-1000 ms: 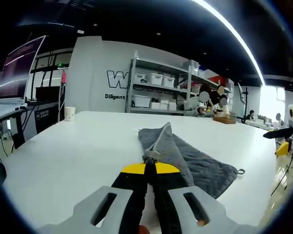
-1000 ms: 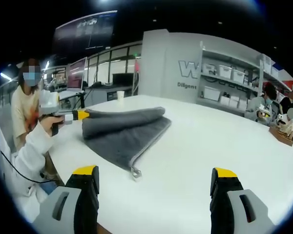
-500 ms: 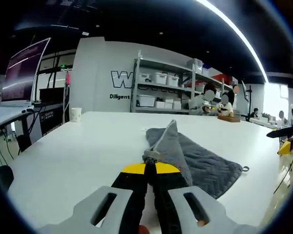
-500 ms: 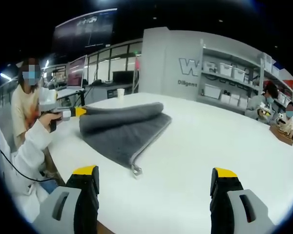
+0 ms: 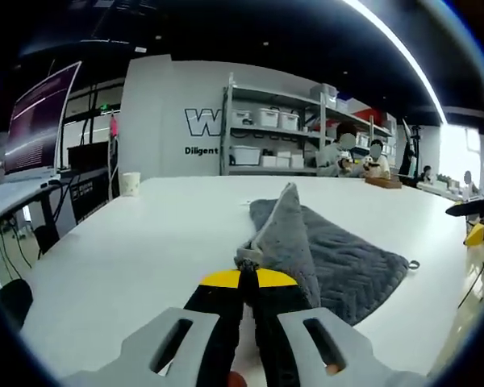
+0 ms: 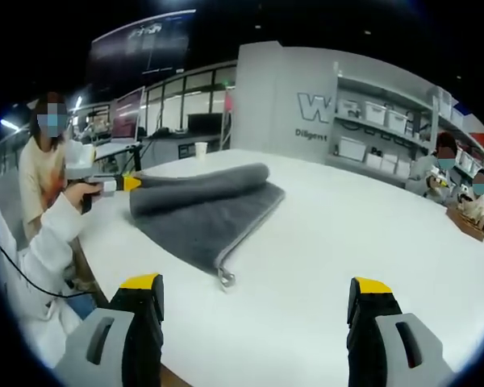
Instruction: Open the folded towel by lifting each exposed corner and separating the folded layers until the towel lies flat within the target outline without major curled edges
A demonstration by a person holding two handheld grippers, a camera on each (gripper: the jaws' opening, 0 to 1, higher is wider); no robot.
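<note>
Right gripper [image 6: 254,294] jaws apart above table [image 6: 339,234]; left gripper [image 6: 129,183] pinching towel [image 6: 206,214] corner.

One grey quilted towel [image 5: 339,262] lies on one broad white table [image 5: 137,242]; one white paper cup [image 5: 130,184] stands at that table's far edge; two yellow-tipped black grippers, the left gripper [image 5: 244,278] and the right gripper [image 6: 254,294]; beyond the table, one metal shelf rack [image 5: 270,133]
</note>
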